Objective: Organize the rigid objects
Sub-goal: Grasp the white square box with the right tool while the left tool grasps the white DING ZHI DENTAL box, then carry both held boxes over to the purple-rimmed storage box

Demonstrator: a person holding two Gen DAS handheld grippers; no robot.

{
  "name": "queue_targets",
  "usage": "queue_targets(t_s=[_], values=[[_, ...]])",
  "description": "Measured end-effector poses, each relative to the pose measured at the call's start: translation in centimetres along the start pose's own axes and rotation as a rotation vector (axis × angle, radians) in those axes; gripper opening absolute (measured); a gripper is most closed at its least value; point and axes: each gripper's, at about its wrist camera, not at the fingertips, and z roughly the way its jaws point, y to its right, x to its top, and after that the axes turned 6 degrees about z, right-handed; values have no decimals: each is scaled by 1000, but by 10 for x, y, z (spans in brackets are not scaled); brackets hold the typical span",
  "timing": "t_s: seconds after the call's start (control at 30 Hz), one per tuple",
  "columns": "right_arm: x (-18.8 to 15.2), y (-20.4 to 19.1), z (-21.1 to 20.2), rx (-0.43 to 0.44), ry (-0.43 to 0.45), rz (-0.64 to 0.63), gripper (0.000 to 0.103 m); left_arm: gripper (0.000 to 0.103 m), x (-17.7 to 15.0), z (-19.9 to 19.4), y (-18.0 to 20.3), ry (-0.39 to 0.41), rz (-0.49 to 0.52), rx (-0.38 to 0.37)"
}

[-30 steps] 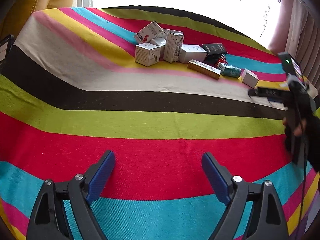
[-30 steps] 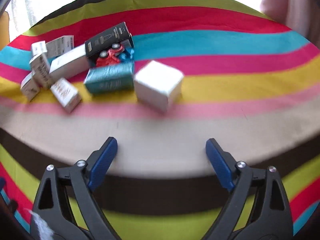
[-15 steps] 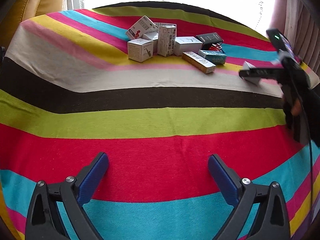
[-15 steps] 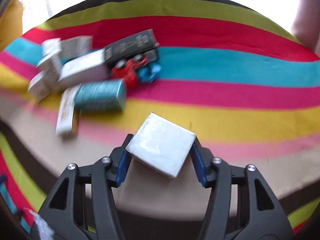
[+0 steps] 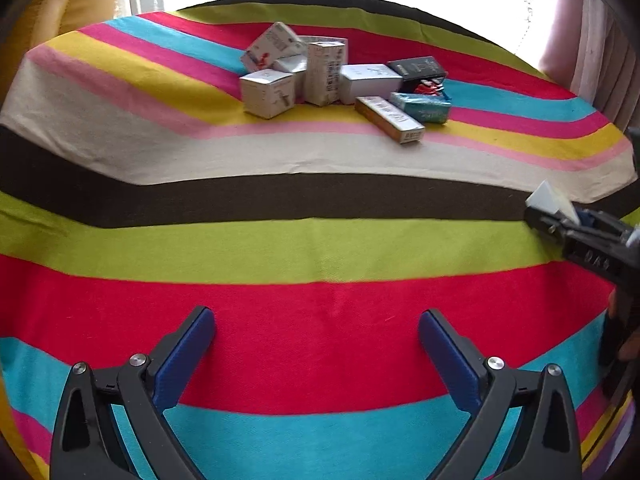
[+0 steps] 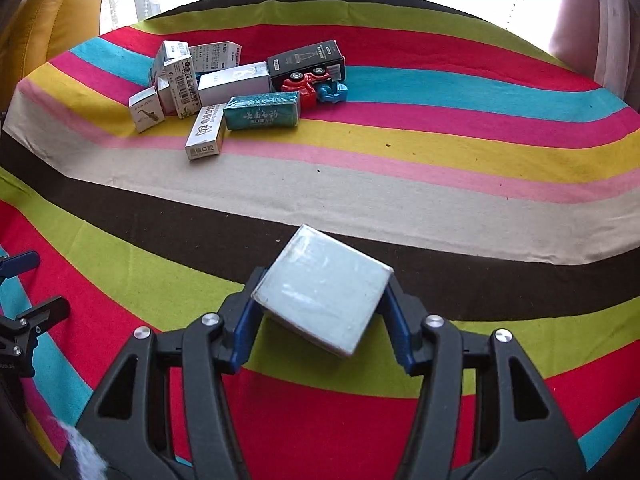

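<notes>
Nearest the right wrist camera, the right gripper (image 6: 322,316) is clamped on a pale square box wrapped in clear film (image 6: 324,290), its blue pads (image 6: 244,328) pressing two opposite sides and the box sitting cornerwise between them, lifted above the green and brown bands of the striped tablecloth (image 6: 400,208). The left gripper (image 5: 316,344) hangs over the red stripe with nothing between its jaws, which have just been opening and stand wide apart. Further back, well apart from the carried box, lies the cluster awaiting sorting: a long white carton with printed characters (image 6: 206,132), a teal packet (image 6: 262,112), a black carton (image 6: 306,60), a red and blue toy car (image 6: 314,88) and several small white cartons (image 6: 176,76). Done well, the step probably calls for keeping the grip firm, squaring the tilted box to the cloth before lowering, and releasing only once it rests flat.
</notes>
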Motion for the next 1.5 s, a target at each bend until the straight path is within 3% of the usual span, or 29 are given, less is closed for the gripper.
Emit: queue_targets(t_s=[0.17, 0.63, 0.67, 0.7, 0.73, 0.77, 0.87, 1.1, 1.17, 1.33, 1.4, 1.5], values=[[1, -3, 0, -2, 0, -2, 59, 103, 35, 26, 37, -26, 48, -37], [2, -1, 1, 5, -2, 8, 60, 103, 159, 120, 55, -35, -27, 82], [2, -1, 1, 6, -2, 8, 60, 101, 163, 123, 53, -30, -34, 85], [2, -1, 1, 7, -2, 9, 60, 88, 165, 123, 52, -13, -23, 82], [2, -1, 1, 7, -2, 9, 60, 70, 164, 118, 50, 12, -3, 72], [2, -1, 1, 7, -3, 9, 60, 33, 161, 112, 50, 30, 22, 55], [2, -1, 0, 7, -2, 9, 60, 31, 137, 88, 31, 12, 4, -65], [2, -1, 0, 3, -3, 4, 60, 32, 22, 5, -21, 68, 72, -115], [2, -2, 0, 2, -2, 4, 60, 32, 6, -2, -26, 71, 102, -99], [2, -2, 0, 2, -2, 4, 60, 33, 3, 1, -35, 89, 96, -67], [2, -2, 0, 2, -2, 4, 60, 40, 4, 1, -35, 91, 91, -57], [2, -1, 0, 3, -2, 4, 60, 41, 5, 4, -28, 98, 107, -13]])
